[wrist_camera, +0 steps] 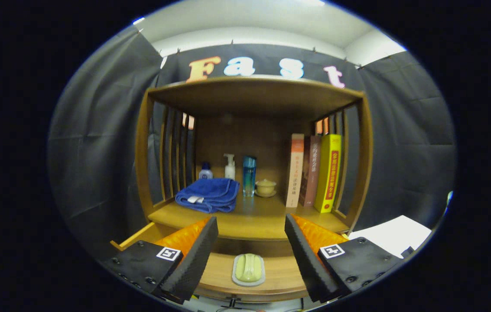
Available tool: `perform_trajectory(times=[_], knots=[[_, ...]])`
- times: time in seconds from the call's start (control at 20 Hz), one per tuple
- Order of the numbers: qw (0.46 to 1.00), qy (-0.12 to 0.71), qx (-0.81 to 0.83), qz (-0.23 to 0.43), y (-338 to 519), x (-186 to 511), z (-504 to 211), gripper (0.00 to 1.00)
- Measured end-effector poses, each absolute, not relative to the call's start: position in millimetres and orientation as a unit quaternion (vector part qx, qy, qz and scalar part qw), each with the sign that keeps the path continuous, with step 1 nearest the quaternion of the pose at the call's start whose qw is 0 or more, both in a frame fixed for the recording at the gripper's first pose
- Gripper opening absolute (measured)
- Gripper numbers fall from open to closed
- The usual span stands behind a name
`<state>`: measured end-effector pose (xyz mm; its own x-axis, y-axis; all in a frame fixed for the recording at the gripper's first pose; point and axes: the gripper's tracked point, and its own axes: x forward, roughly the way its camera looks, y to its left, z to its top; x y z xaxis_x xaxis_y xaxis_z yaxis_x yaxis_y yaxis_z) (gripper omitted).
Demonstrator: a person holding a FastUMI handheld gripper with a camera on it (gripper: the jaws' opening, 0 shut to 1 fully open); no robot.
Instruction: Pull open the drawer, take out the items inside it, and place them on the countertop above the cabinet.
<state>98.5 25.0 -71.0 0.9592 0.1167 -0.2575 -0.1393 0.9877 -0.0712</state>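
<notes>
Drawer [280,277], pulled open: soap dish [248,269] lies between my tool's [250,232] wide-spread, empty fingers, clear room on both sides. Table [254,216] above: folded blue towel [208,195], bottles, books.

Blue towel [207,195], yellow book [329,173]

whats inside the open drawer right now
One thing shows in the drawer: a pale green soap in its dish, lying between the open fingers of the tool. The fingers cover both sides of the drawer, and the countertop hides its back part.
</notes>
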Motion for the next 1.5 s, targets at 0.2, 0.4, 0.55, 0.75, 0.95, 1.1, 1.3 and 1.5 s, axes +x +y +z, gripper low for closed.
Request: perform_trajectory(times=[0.2,0.4,0.55,0.75,0.95,1.1,1.3,1.5], knots=[[0.957,0.278,-0.033,0.082,45,119,-168,1.0],[0.93,0.35,-0.086,0.072,41,118,-235,0.99],[0.92,0.376,-0.083,0.067,44,127,-261,0.99],[0.912,0.404,-0.055,0.043,38,128,-279,0.96],[0.903,0.426,-0.045,0.041,31,119,-294,0.92],[0.898,0.437,-0.043,0.032,23,117,-301,0.73],[0.883,0.468,-0.013,0.025,20,112,-312,0.47],[0.89,0.457,0.012,0.001,7,110,-305,0.26]])
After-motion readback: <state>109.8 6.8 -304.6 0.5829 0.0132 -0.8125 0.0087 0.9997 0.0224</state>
